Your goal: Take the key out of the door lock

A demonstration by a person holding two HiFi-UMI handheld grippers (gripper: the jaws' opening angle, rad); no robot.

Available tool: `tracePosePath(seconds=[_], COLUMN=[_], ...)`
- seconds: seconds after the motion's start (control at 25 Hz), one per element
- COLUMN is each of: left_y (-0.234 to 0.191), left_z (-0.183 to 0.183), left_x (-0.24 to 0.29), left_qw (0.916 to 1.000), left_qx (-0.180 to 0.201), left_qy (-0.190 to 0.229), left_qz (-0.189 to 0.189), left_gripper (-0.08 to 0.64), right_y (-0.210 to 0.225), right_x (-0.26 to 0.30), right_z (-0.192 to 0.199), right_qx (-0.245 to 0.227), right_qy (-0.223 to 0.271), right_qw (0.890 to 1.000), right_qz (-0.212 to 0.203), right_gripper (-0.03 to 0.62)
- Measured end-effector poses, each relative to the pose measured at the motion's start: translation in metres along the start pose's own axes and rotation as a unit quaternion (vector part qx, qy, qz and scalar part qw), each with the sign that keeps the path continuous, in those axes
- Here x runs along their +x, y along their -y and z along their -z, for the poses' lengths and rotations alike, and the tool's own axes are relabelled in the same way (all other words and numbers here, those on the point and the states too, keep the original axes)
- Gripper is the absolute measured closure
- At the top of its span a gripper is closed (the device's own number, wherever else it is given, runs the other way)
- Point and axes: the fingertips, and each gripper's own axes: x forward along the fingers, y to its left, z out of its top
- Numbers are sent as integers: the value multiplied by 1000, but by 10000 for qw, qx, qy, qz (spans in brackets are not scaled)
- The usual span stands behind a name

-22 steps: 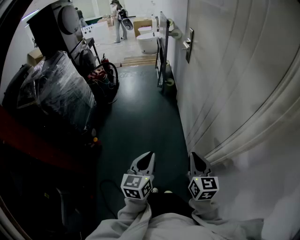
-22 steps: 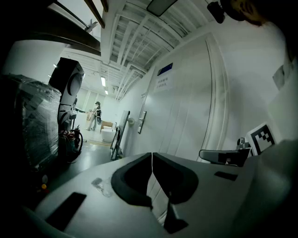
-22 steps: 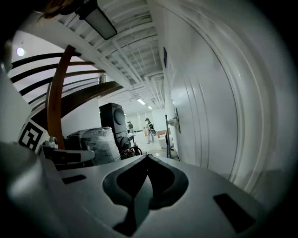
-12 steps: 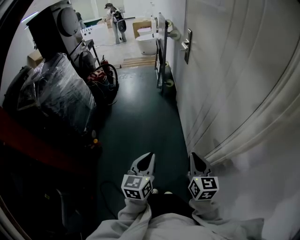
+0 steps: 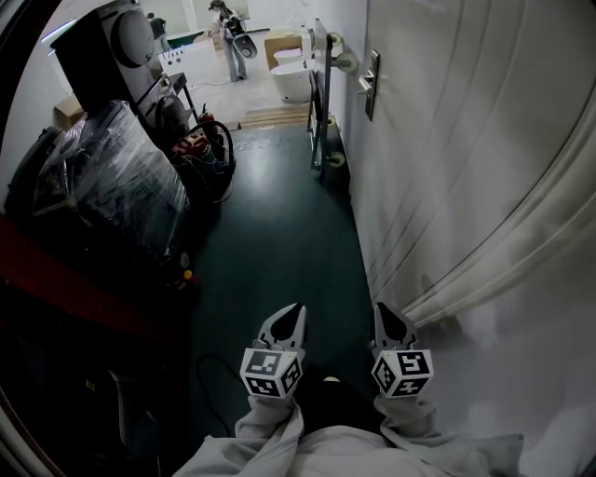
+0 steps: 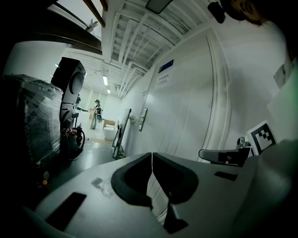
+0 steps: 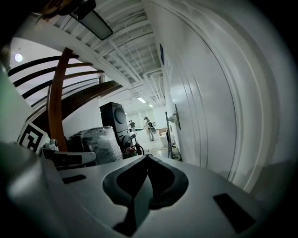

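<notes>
A white door (image 5: 438, 158) runs along the right of a corridor. Its metal lock plate with a lever handle (image 5: 372, 85) is far ahead; the handle (image 6: 142, 119) also shows in the left gripper view, and the handle (image 7: 176, 119) in the right gripper view. No key can be made out at this distance. My left gripper (image 5: 293, 313) and right gripper (image 5: 386, 313) are held low, side by side, near my body and well short of the handle. Both are shut with nothing between the jaws: left gripper (image 6: 152, 155), right gripper (image 7: 147, 157).
A plastic-wrapped pallet (image 5: 121, 186) and a black machine (image 5: 107, 47) line the left side, with cables and red gear (image 5: 203, 147) beyond. A metal frame (image 5: 319, 102) leans against the wall before the handle. A person (image 5: 226, 23) stands far off near white fixtures (image 5: 293, 79).
Both grippers stay where they were, shut. The distant person has shifted a little to the left; the view has barely moved.
</notes>
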Motion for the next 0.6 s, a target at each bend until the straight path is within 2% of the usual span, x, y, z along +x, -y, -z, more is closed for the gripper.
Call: tracePosePath(seconds=[0.32, 0.6], left_y=[-9, -19], left_z=[7, -5], left_x=[12, 57], left_qw=[9997, 10000], left_qx=[-109, -64], left_qy=[-42, -25], left_qz=[-192, -72], left_gripper=[541, 541], right_y=[5, 26], right_x=[16, 52], right_z=[5, -5], right_qx=[-7, -2], right_qy=[-88, -83], right_qw=[9998, 9999], right_qz=[-178, -92], right_gripper=[541, 541])
